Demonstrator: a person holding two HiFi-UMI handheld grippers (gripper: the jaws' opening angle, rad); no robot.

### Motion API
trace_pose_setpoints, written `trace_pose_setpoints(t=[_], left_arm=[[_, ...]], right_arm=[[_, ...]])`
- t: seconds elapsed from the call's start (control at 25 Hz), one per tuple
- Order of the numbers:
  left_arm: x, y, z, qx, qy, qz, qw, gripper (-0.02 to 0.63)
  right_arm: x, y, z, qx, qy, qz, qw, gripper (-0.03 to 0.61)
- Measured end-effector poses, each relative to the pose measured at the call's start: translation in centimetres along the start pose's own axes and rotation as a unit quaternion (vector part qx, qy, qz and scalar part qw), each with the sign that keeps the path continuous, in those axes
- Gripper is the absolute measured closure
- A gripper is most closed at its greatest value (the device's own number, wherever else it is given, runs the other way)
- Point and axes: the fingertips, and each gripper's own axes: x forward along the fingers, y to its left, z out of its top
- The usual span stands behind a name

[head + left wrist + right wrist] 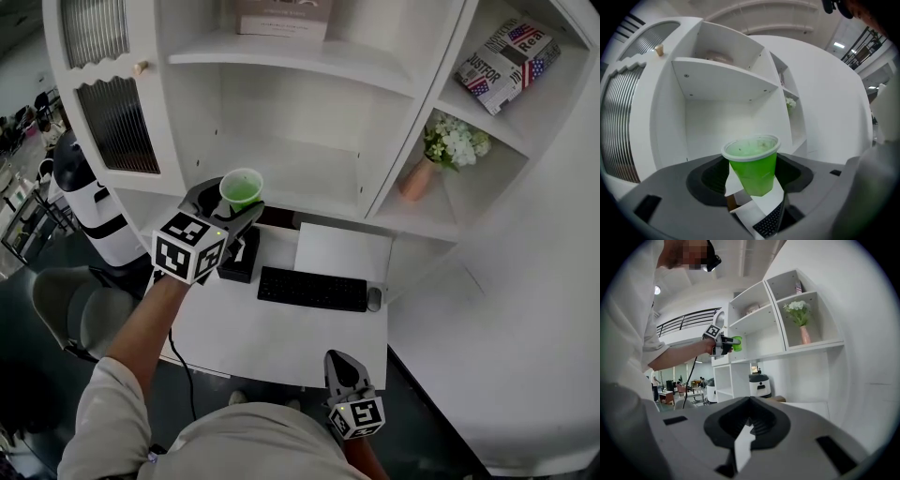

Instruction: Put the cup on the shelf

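One white desk (281,330), black keyboard (312,289), white shelf (291,58), cup (241,189) in left tool (234,208)

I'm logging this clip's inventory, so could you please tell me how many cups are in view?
1: a translucent green plastic cup, clamped in the left gripper, held up before the white shelf unit and its open compartment. More could be hidden behind the ribbed cabinet door.

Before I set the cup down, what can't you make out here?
- Whether the green cup holds anything: too small in head view, hazy in left gripper view.
- Top of the upper shelf board: left gripper view looks from beneath.
- Box above: cut by head view's top edge.
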Motion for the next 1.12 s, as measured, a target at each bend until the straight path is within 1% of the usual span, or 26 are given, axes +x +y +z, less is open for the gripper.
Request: trace_pose_setpoints(t=[0.28, 0.52, 1.12], left_arm=[[3.1, 1.7, 0.9, 0.002, 0.014, 0.004, 0.9999, 0.319], [6.3, 2.9, 0.8, 0.005, 0.031, 0.012, 0.9994, 0.319], [11.9, 4.1, -1.2, -0.004, 0.064, 0.017, 0.9978, 0.319]], right_arm=[[-0.8, -1.1, -0.3, 0.009, -0.001, -0.015, 1.0, 0.574], [-1.7, -2.0, -0.6, 0.017, 0.001, -0.031, 0.999, 0.574], [-4.1, -4.5, -2.0, 0.039, 0.008, -0.067, 0.997, 0.574]])
